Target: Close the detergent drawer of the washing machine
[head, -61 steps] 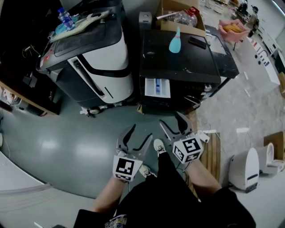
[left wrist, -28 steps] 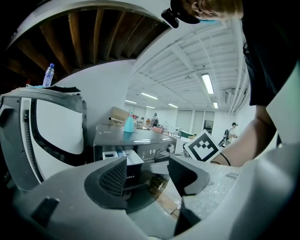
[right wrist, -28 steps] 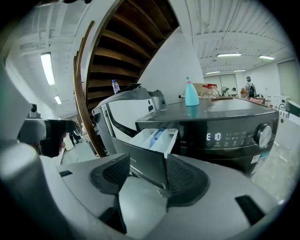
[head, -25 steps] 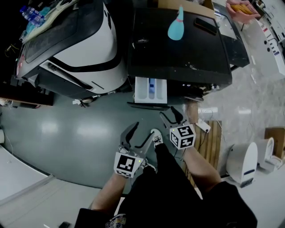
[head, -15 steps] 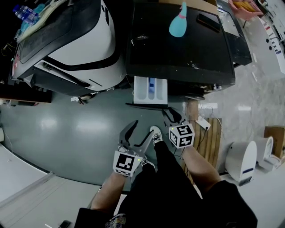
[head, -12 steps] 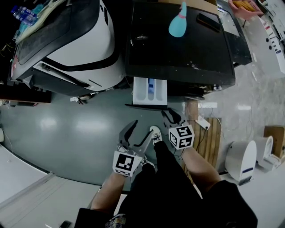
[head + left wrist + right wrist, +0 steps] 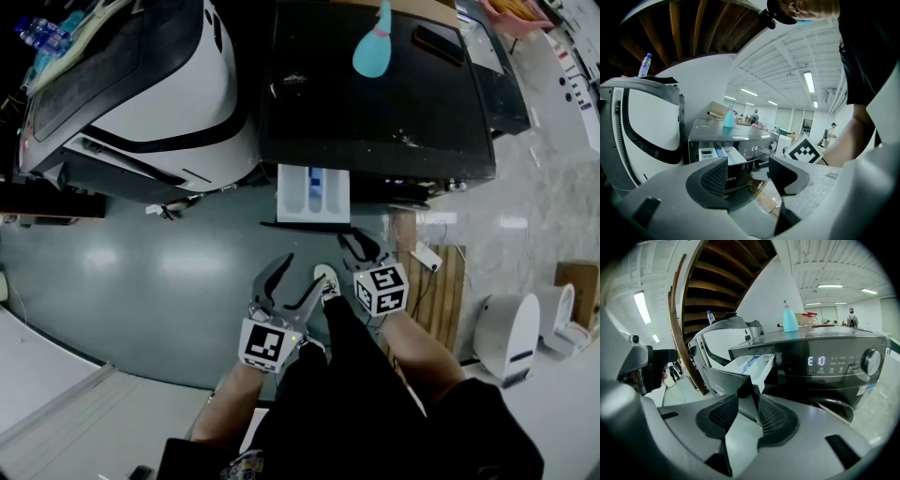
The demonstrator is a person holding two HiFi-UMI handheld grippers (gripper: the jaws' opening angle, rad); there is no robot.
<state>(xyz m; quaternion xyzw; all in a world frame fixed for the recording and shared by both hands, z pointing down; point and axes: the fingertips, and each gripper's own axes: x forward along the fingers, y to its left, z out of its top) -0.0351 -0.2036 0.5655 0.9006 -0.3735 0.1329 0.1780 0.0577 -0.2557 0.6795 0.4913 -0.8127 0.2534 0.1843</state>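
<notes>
The black washing machine (image 7: 375, 103) stands ahead with its white detergent drawer (image 7: 312, 195) pulled out toward me. My right gripper (image 7: 354, 246) sits at the right end of the drawer's dark front panel (image 7: 305, 225). In the right gripper view the panel's (image 7: 726, 380) corner runs between the pads, and the right gripper (image 7: 747, 411) is shut on it. My left gripper (image 7: 289, 281) hangs lower and left of the drawer, apart from it. In its own view the left gripper (image 7: 747, 173) stands open with nothing between its fingers, and the drawer (image 7: 724, 153) lies beyond.
A teal bottle (image 7: 370, 49) and a dark flat device (image 7: 439, 39) rest on the washer's top. A white-and-black machine (image 7: 159, 84) stands close on the left. A wooden pallet (image 7: 441, 281) and a white appliance (image 7: 511, 342) are on the floor to the right.
The right gripper's jaws have narrowed from wide apart onto the drawer's front panel. Both grippers have stayed nearly in place below the drawer.
</notes>
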